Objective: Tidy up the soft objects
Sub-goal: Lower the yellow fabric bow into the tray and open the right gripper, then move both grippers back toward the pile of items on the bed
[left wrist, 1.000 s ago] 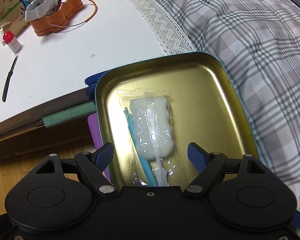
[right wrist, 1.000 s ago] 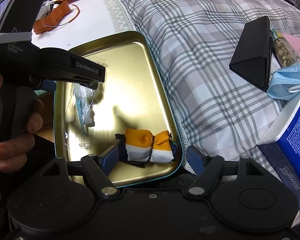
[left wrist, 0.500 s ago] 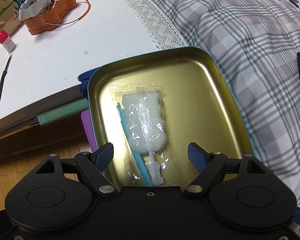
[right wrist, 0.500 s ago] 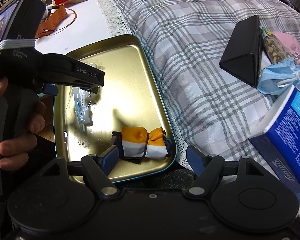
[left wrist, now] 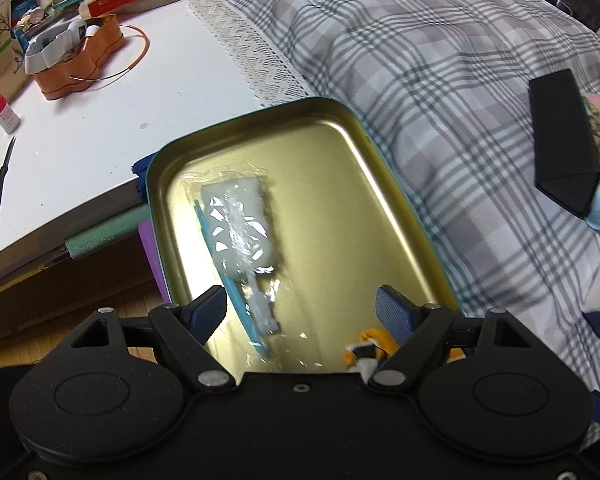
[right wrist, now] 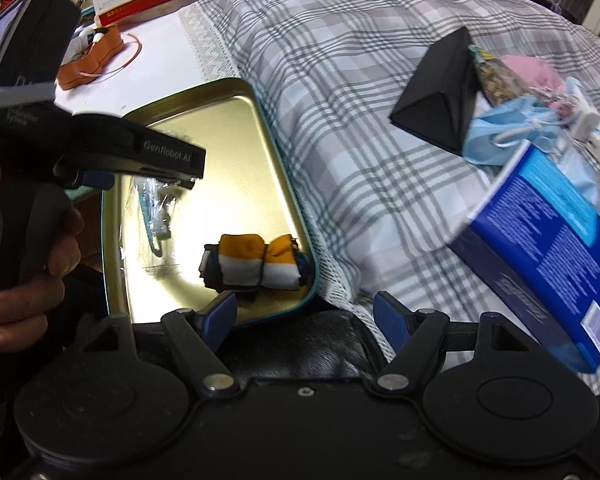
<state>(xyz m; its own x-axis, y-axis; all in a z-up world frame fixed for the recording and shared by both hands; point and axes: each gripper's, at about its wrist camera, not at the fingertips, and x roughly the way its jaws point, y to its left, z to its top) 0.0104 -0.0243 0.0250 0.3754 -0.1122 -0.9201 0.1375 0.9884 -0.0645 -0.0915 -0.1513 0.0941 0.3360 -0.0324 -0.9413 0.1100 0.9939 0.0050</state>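
The left tool [right wrist: 148, 168] body reads "GenRobot.AI"; smaller lettering on its grey strap is blurred. The blue box [right wrist: 548, 248] at 3 o'clock carries white print too small to read.

Both tools stand released, nothing between the fingers. The right tool [right wrist: 304, 316] hovers over the tin's near corner.

The gold tin [left wrist: 380, 208] holds a wrapped white pad [left wrist: 240, 224] at its 9 o'clock side and a rolled orange-and-white cloth [right wrist: 256, 262] at 5 o'clock.

Only the left view shows the white worktop [left wrist: 160, 92], black knife [left wrist: 2, 180] and red-capped bottle [left wrist: 2, 112]. Only the right view shows the blue face mask [right wrist: 504, 132] and a person's hand [right wrist: 32, 264].
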